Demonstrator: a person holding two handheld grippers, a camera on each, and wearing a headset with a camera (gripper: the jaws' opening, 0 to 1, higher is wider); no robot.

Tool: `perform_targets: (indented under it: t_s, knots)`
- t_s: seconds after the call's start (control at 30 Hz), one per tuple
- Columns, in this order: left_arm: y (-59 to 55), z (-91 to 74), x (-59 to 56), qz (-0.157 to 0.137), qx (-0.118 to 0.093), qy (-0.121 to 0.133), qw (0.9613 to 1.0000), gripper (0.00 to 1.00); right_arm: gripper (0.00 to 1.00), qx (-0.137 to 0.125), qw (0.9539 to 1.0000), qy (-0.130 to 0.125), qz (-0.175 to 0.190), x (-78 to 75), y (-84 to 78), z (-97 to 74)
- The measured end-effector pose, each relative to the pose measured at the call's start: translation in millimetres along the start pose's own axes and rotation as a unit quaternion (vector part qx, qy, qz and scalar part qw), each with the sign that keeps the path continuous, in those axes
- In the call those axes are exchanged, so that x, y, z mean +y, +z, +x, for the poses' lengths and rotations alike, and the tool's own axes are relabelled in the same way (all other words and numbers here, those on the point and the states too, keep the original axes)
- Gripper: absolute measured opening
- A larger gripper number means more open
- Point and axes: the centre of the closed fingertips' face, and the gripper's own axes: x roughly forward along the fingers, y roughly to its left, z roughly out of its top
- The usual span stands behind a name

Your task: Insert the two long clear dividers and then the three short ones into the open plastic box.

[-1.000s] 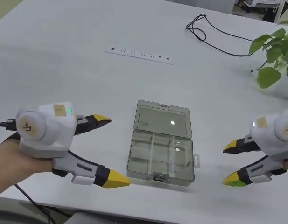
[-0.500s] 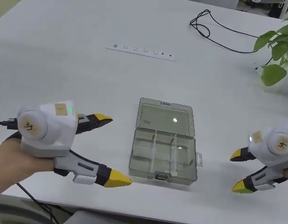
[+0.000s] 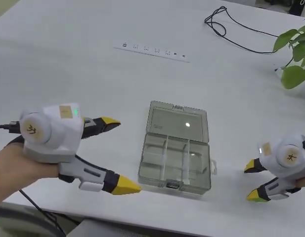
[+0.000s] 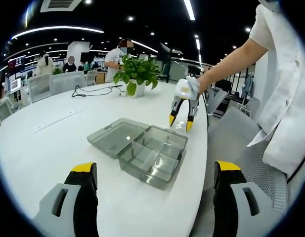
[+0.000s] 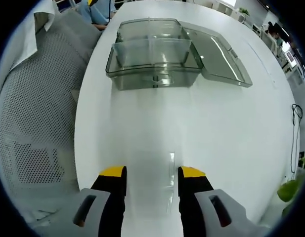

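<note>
A: Nearest first. How are the grippers?
B: The left gripper (image 3: 120,154) hovers over the near left of the table (image 3: 68,64). Its jaws are spread wide with nothing between them, and the tips point right, toward the box. The right gripper (image 3: 252,181) hangs at the near right, jaws apart and empty, tips pointing left.
A: And the box?
B: The box (image 3: 174,170) sits on the table between the two grippers, apart from both. Its long axis runs left to right across the person, and the latch (image 3: 169,186) faces the near edge. The lid (image 3: 178,121) lies open and flat on the far side.
A: Dividers?
B: Clear dividers (image 3: 165,150) stand inside and split the box into compartments. I can't tell long from short. A small clear piece (image 3: 213,168) lies just beside the box's right end.
A: Anything to read?
B: The left gripper's round sticker (image 3: 32,129) bears a dark mark I can't make out. The faint print on the lid is too small to read. Farther back a power strip (image 3: 153,51) lies left to right, its marks unreadable. Beyond it are a black cable (image 3: 236,29) and, at the far right, a plant (image 3: 295,54).
</note>
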Motion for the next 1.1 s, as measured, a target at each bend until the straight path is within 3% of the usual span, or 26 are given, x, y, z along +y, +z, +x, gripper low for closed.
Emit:
perform_targets:
  t_s: [0.37, 0.8, 1.1]
  knots:
    - [-1.3, -1.3, 1.4, -0.002, -0.001, 0.003, 1.0, 1.0, 0.33, 0.009, 0.9998, -0.012, -0.014, -2.5, -2.1, 0.3]
    - [-0.8, -2.8, 0.8, -0.002, -0.004, 0.003, 1.0, 1.0, 0.33, 0.009, 0.9997, -0.02, -0.008, -1.7, -1.7, 0.5]
    - [6.6, -3.8, 1.5, 0.0, -0.006, 0.005, 1.0, 1.0, 0.33, -0.018, 0.999, -0.042, 0.001, -3.9, 15.9, -16.7]
